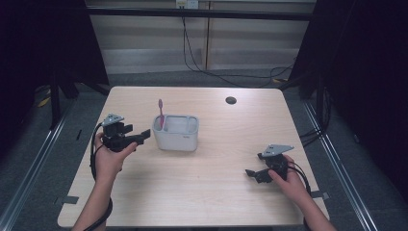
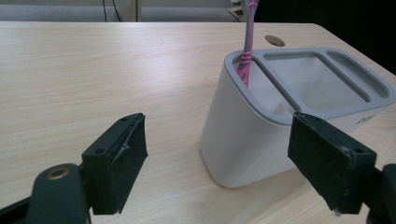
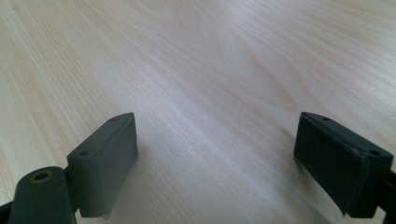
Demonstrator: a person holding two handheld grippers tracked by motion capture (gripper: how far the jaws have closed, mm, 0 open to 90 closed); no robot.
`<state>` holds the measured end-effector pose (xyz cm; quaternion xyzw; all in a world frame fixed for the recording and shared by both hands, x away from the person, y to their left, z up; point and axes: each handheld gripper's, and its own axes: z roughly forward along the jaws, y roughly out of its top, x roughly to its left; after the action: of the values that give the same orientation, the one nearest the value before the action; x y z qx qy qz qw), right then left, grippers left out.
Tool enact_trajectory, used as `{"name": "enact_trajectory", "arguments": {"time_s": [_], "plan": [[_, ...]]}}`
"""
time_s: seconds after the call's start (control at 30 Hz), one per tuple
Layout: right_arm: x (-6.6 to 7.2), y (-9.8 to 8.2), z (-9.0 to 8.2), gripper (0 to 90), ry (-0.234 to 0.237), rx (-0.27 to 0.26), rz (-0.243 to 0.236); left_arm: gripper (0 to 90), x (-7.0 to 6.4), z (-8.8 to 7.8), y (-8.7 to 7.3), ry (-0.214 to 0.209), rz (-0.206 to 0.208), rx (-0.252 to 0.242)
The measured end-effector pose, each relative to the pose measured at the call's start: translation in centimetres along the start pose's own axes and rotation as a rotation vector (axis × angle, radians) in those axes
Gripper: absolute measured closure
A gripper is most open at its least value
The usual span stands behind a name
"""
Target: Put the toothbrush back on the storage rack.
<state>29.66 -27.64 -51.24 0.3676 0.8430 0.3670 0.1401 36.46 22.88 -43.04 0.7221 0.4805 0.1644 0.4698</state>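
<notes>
Fig.: Left hand-held gripper (image 1: 144,135) held just beside the white holder (image 1: 176,134) near the tabletop (image 1: 211,192) centre; jaws wide, nothing betw. them. Pink toothbrush (image 1: 161,113) stands upright in the holder's left compartment. Right hand-held gripper (image 1: 250,174) at the front right, well apart, jaws wide over bare wood.

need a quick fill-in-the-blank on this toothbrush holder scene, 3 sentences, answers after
1. The pink toothbrush stands in the ____ holder.
2. The left gripper has its jaws ____, nothing between them.
3. The right gripper points at bare ____ table.

Missing words: white; open; wooden
</notes>
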Motion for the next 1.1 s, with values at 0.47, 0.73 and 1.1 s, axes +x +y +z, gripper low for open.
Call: {"name": "enact_trajectory", "arguments": {"time_s": [0.47, 0.73, 1.1], "plan": [[0.0, 0.0, 0.0, 12.6, 0.0, 0.0, 0.0, 18.6, 0.6, -0.1, -1.6, -0.004, 0.0, 0.009], [0.0, 0.0, 0.0, 12.7, 0.0, 0.0, 0.0, 18.6, 0.9, -0.3, -2.4, -0.004, -0.001, 0.012], [0.0, 0.0, 0.0, 12.6, 0.0, 0.0, 0.0, 18.6, 1.4, -0.3, -3.4, 0.003, 0.011, 0.021]]}}
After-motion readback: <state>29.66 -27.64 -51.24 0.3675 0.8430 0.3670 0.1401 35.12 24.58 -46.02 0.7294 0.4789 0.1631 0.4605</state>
